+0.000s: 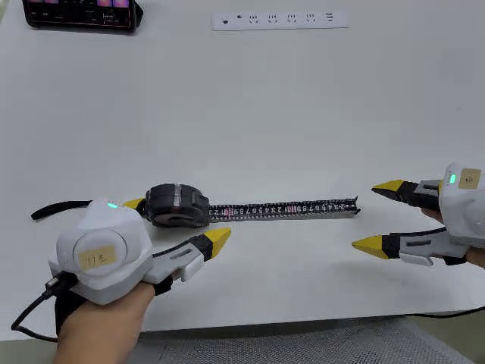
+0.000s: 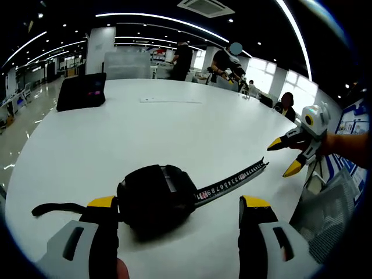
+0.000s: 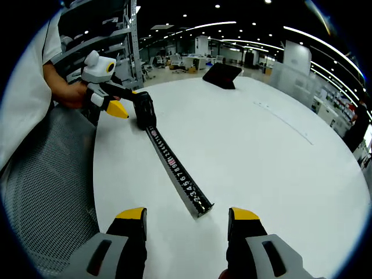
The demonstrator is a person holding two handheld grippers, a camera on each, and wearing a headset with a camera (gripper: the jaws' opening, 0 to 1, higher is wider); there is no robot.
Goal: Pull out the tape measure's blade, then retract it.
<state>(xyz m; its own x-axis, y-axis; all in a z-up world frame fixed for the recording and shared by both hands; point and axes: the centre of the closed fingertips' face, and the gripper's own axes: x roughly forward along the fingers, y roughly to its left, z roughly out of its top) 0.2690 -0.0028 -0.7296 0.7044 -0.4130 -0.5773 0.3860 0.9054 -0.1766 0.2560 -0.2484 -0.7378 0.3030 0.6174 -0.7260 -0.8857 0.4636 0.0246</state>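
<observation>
Yellow-tipped left gripper (image 1: 176, 221) stands wide open around the tape measure (image 1: 176, 205), not clamping it; right gripper (image 1: 370, 215) is open too, near the extended blade (image 1: 280, 208) end.

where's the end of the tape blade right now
In the head view the blade's tip lies flat on the white table, right of the tape measure case, just short of the open right gripper and apart from its jaws.

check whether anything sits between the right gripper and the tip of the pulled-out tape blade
Nothing visible does. The open right gripper faces the hooked tip of the extended black, white-numbered tape blade, with only white tabletop between them. The left gripper sits around the black tape measure case at the far end.
</observation>
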